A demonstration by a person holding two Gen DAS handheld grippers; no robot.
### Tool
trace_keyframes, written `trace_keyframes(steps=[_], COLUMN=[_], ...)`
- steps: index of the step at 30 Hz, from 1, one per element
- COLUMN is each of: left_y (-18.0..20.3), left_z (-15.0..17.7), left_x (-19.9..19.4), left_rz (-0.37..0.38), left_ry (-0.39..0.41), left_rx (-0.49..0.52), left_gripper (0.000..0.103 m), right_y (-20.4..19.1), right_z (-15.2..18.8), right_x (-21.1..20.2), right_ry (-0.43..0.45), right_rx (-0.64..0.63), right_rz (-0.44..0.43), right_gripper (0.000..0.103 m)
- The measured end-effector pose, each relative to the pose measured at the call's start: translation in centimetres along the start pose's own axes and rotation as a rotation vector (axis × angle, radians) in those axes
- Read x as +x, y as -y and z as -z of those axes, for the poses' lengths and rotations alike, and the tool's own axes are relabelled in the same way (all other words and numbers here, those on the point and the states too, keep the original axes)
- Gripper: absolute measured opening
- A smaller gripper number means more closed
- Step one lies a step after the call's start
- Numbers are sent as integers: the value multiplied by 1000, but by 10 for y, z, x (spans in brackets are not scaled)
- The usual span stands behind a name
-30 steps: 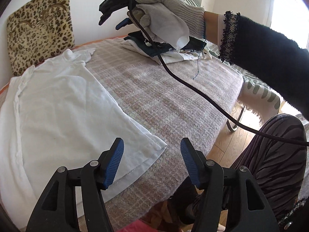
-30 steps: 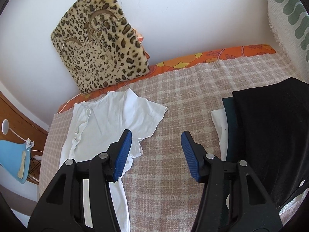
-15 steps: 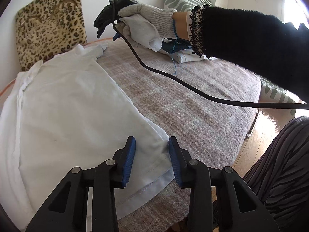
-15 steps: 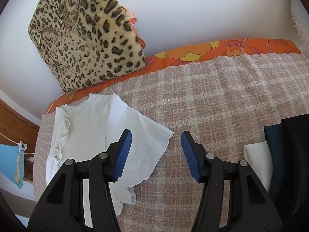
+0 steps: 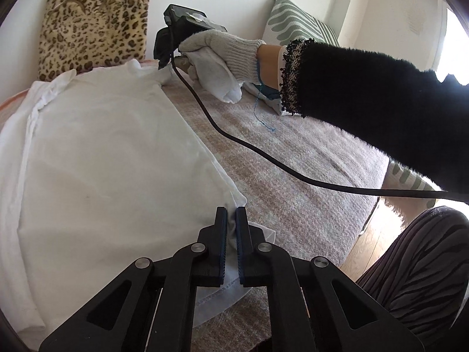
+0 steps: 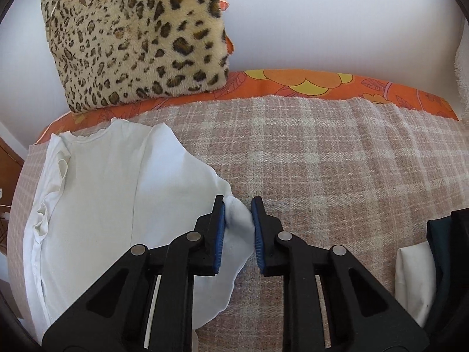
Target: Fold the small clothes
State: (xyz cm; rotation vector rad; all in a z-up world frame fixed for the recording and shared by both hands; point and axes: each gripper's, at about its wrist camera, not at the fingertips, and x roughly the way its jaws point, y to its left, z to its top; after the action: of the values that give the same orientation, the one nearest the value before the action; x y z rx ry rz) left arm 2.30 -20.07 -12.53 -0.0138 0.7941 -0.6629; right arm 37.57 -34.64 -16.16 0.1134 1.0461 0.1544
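Observation:
A white shirt [image 5: 102, 161] lies flat on the plaid blanket [image 5: 293, 176]. My left gripper [image 5: 231, 214] is shut on the shirt's near hem corner, with white cloth pinched between its blue pads. In the right wrist view the shirt [image 6: 117, 190] spreads to the left. My right gripper [image 6: 238, 205] has its jaws closing on the bunched sleeve edge, which fills the gap between the pads. The left wrist view shows that gripper [image 5: 161, 58] at the shirt's far end, held by a gloved hand [image 5: 217, 50].
A leopard-print cushion [image 6: 137, 38] leans on the wall behind the shirt. Folded dark and white clothes [image 6: 433, 264] are stacked at the right. A black cable [image 5: 263, 158] trails across the blanket. A green-patterned pillow [image 5: 293, 26] stands far right, and a striped leg [image 5: 416, 264] is beside the bed edge.
Both grippers went from wide open to closed on the shirt. The left came down onto the hem corner; the right swung left and down from the folded pile to the sleeve.

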Motion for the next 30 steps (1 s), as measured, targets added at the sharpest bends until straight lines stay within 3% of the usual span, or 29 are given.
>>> trace_keyframes(steps=[9,16,30], left_y=[-16,-21,-48], left_z=[3,6,21], left_x=[-12,-21,-47], left_rz=[57,56,48], left_ry=[39,85,150], left_rx=[-121,-153,-264], left_gripper=[4,4,4], right_y=[-4,-13,-84], right_z=[-11,-18,-42], right_x=[-20,-38,-58], right_ry=[42,66,103], right_rx=[21,31,-40], right_rz=[0,3,22], right_gripper=[8,7,7])
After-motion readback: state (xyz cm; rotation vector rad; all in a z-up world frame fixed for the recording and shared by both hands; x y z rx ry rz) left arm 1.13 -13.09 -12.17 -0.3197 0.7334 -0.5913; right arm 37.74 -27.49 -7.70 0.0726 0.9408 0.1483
